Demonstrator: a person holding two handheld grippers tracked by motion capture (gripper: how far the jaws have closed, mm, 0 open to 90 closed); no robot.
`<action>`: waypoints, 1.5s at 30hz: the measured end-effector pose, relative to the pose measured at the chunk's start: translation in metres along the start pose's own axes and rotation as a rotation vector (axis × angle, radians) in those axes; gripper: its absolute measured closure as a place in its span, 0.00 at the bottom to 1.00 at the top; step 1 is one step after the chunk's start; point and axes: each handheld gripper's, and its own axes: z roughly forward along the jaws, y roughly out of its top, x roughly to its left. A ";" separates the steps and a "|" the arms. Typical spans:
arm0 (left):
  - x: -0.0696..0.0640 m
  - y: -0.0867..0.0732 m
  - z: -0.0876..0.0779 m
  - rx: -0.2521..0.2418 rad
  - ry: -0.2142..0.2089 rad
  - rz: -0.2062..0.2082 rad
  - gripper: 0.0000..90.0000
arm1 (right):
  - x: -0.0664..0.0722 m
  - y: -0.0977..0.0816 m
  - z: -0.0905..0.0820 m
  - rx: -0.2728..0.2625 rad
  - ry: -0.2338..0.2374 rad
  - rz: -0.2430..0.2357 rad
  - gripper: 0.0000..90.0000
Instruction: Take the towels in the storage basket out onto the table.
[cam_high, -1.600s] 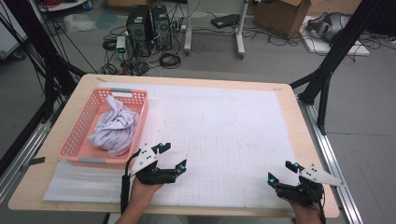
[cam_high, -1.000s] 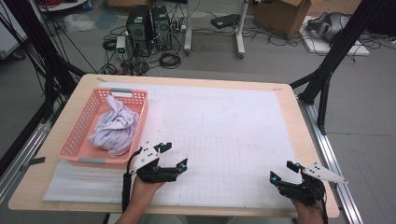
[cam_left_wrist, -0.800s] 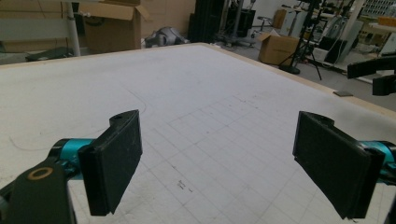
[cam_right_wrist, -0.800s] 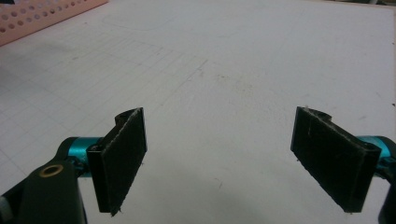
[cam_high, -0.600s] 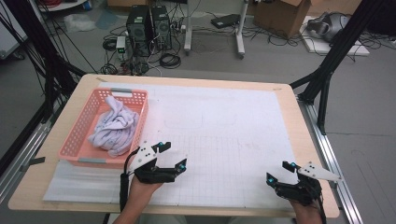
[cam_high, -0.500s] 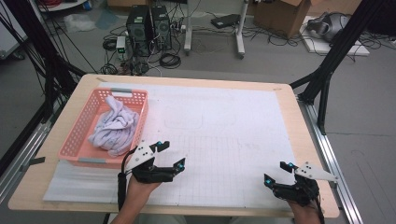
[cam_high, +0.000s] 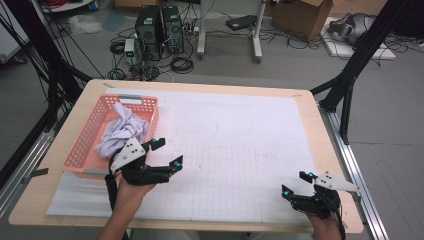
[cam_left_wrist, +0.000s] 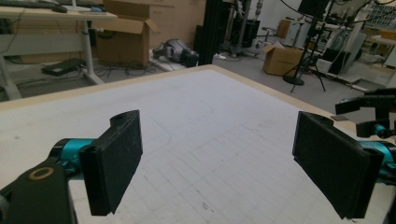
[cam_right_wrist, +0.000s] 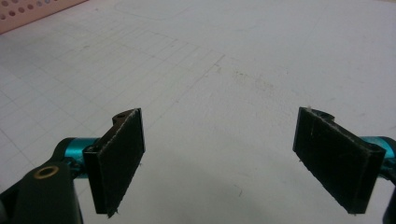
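**Left jaws beside the basket, cloth not yet reached**

I have both grippers low over the white gridded mat (cam_high: 240, 150) on the bench, each with its jaws spread wide and holding nothing. The crumpled white cloth (cam_high: 121, 131) lies heaped in the salmon-pink plastic basket (cam_high: 80, 150) at the bench's left side. My left gripper (cam_high: 166, 153) sits just beside the basket's near right corner, so the cloth lies to its left and slightly beyond; the right gripper (cam_high: 295, 184) is well apart, near the bench's front right edge. I judge the left hand should make the reach. The heap has no clear long axis.

The high view gives me basket and cloth together. The left gripper view looks away across bare mat, while the right gripper view catches a corner of the basket far off.
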 end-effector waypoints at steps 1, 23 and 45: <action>0.003 0.005 -0.004 -0.004 0.006 0.001 0.18 | 0.000 0.000 0.000 0.001 0.004 0.002 0.17; 0.111 0.030 -0.033 0.204 0.286 -0.032 0.18 | 0.002 -0.004 -0.003 0.031 -0.006 -0.012 0.17; 0.166 -0.005 0.000 0.697 0.454 -0.203 0.14 | 0.005 -0.005 -0.002 0.049 -0.002 -0.041 0.17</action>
